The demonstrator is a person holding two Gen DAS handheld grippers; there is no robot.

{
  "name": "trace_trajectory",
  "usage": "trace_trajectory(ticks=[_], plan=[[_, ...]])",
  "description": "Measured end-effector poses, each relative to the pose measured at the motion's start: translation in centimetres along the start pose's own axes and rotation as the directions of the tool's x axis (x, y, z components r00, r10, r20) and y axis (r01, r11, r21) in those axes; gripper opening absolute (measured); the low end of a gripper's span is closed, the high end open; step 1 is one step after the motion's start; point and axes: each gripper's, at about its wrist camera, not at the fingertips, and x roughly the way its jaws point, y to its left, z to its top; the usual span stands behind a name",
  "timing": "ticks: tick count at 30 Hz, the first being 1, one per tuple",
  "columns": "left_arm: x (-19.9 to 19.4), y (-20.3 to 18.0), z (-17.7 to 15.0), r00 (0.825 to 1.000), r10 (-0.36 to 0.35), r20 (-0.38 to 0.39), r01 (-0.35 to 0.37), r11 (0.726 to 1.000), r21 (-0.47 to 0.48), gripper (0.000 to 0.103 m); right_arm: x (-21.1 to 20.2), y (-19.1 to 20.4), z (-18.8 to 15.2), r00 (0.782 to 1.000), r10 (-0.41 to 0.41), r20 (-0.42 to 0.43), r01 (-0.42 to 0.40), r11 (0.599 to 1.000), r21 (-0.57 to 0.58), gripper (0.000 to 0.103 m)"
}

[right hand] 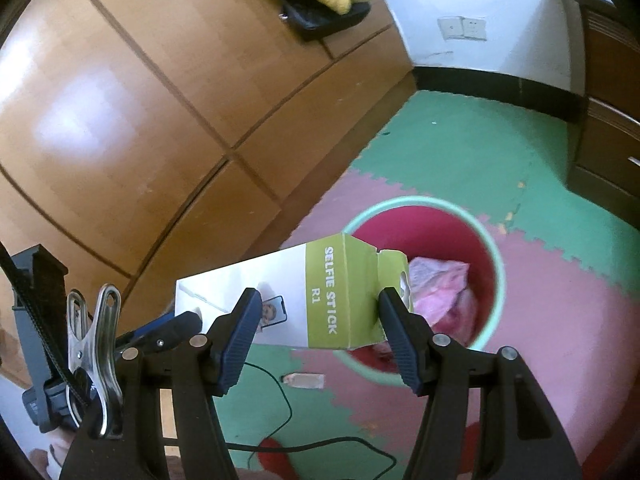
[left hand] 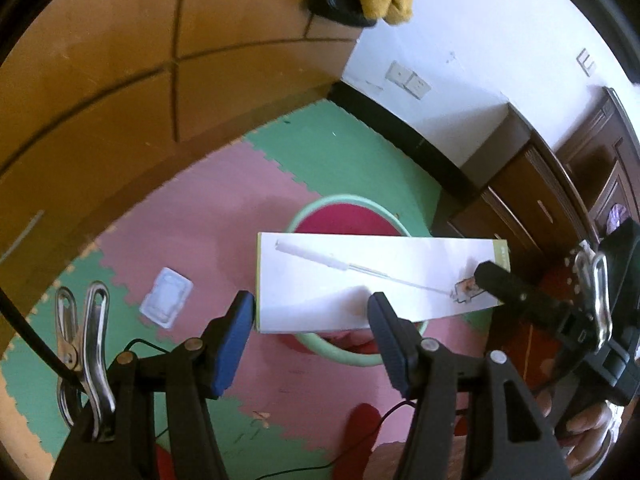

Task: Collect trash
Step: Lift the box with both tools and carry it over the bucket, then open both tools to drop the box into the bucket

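Presently, findings as follows.
Box: white and green carton (right hand: 280, 300) printed "SELFIE STICK R1", carried level in the air above the bin, one gripper at each end.
Right gripper (right hand: 316, 312): clamped across the green end of the box, both pads pressing on its sides.
Left gripper (left hand: 312, 316): at the white end of the box (left hand: 360, 280); both pads sit at the near edge, jaws part-way apart. Whether they press on the carton cannot be told from the left view; the right view shows only one blue finger of it reaching the box's far end.
Bin: round, pale green rim (right hand: 494, 256), red inside, standing on the floor under the box.
Bin contents: crumpled pink plastic (right hand: 444, 296) lying inside.
Floor: pink and green foam tiles (left hand: 224, 208).
Loose items on floor: clear plastic tray (left hand: 166, 298) well left of the bin; a small flat packet (right hand: 304, 380) just beside the bin's near rim; a thin black cable (right hand: 288, 412).
Surroundings: wooden cabinet (right hand: 140, 100) along the floor's left edge.
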Motion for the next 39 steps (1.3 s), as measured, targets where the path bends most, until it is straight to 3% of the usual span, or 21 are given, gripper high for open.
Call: trace_trajectory(ticks=[9, 10, 18, 31, 36, 39], plan=[[7.5, -1.3, -0.4, 0.993, -0.039, -0.112, 0.037, 0.999, -0.013, 0.057, 1.9, -4.4, 2.3, 0.998, -0.060, -0.002, 0.060, 0.998, 0.036, 0.063], [8.0, -1.5, -0.5, 0.991, -0.050, -0.122, 0.049, 0.999, -0.012, 0.053, 2.2, -4.6, 2.5, 0.998, -0.069, -0.005, 0.069, 0.997, 0.035, 0.063], [11.5, -3.5, -0.8, 0.982, -0.093, -0.167, 0.098, 0.995, 0.021, 0.053, 5.2, -4.6, 2.5, 0.997, -0.067, -0.046, 0.067, 0.998, -0.002, 0.063], [10.2, -1.2, -0.4, 0.988, -0.074, -0.133, 0.071, 0.997, -0.032, 0.053, 6.7, -5.1, 2.0, 0.992, -0.080, -0.093, 0.081, 0.997, 0.006, 0.063], [8.8, 0.9, -0.3, 0.991, -0.074, -0.113, 0.063, 0.993, -0.099, 0.053, 7.8, -4.6, 1.5, 0.990, -0.079, -0.120, 0.080, 0.997, 0.003, 0.063], [8.2, 1.8, 0.0, 0.994, -0.038, -0.102, 0.027, 0.994, -0.110, 0.053, 9.2, -3.7, 1.3, 0.987, -0.060, -0.149, 0.061, 0.998, 0.002, 0.063]])
